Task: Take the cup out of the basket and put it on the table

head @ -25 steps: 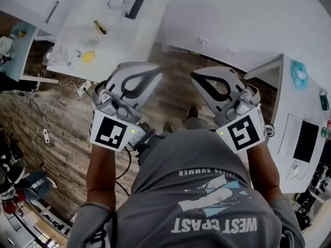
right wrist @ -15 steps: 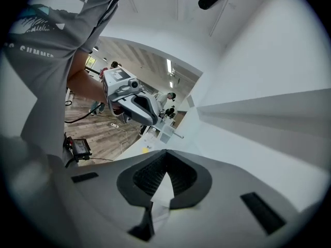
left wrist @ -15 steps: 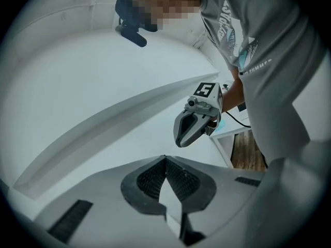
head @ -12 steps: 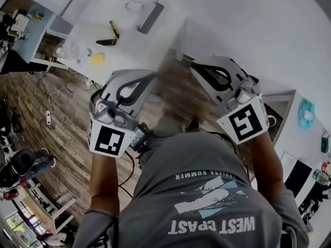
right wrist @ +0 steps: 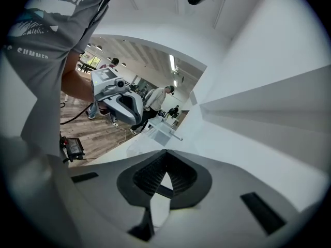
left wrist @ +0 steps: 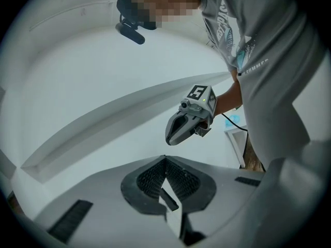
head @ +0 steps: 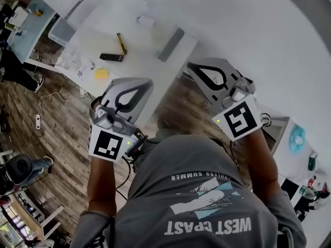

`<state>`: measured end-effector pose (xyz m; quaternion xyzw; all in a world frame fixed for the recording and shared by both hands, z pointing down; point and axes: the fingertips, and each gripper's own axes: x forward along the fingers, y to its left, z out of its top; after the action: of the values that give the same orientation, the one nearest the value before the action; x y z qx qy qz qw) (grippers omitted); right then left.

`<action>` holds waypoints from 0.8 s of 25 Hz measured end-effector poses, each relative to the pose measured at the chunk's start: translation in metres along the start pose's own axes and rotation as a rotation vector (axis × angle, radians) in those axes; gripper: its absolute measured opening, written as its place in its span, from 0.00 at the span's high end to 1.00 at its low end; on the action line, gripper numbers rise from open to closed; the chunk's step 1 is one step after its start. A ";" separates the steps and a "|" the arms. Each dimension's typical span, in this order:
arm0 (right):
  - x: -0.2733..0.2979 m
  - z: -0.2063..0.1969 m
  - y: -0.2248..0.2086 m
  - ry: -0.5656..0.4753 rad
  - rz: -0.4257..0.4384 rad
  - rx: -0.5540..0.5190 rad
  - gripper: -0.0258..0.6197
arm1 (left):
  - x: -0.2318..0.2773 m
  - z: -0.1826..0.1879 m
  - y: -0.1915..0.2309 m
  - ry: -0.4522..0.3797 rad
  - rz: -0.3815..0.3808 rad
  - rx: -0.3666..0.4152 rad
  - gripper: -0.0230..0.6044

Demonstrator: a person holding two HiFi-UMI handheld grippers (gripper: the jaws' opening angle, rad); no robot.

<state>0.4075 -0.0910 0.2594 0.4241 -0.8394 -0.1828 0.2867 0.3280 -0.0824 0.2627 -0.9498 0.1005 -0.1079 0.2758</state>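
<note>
I see no cup in any view. A clear plastic bin (head: 64,30) stands at the far left end of the white table (head: 139,45); in the right gripper view a clear box (right wrist: 161,130) sits on a white surface ahead. My left gripper (head: 149,82) is shut and empty, its tip over the table's near edge. My right gripper (head: 190,66) is also shut and empty, level with the table's right corner. Each gripper view shows its own jaws meeting at the tip, left (left wrist: 165,158) and right (right wrist: 165,151), with the other gripper beyond.
On the table lie a yellow round thing (head: 101,73), a black remote (head: 111,57), a yellow-and-black tool (head: 121,43), a grey bar (head: 170,44) and a white roll (head: 146,20). Wooden floor with cables lies below. Another white desk (head: 295,138) stands right. People stand far off (right wrist: 155,99).
Both grippers have swung across the room, still shut. The white table has slid from the upper left to just ahead of them, and the left tip now overlaps its edge.
</note>
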 end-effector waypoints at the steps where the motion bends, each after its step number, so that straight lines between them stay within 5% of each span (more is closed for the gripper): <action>1: 0.010 0.001 -0.007 -0.002 -0.006 0.000 0.94 | 0.001 -0.005 0.007 -0.005 -0.002 0.004 0.95; 9: 0.092 -0.004 -0.049 0.039 0.057 -0.010 0.94 | -0.016 -0.037 0.045 -0.002 0.071 -0.026 0.95; 20: 0.244 -0.072 -0.092 0.203 0.311 -0.051 0.94 | -0.048 -0.090 0.071 0.190 0.212 -0.119 0.95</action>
<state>0.3924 -0.3477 0.3437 0.2981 -0.8567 -0.1136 0.4054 0.2495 -0.1747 0.2906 -0.9341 0.2320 -0.1612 0.2181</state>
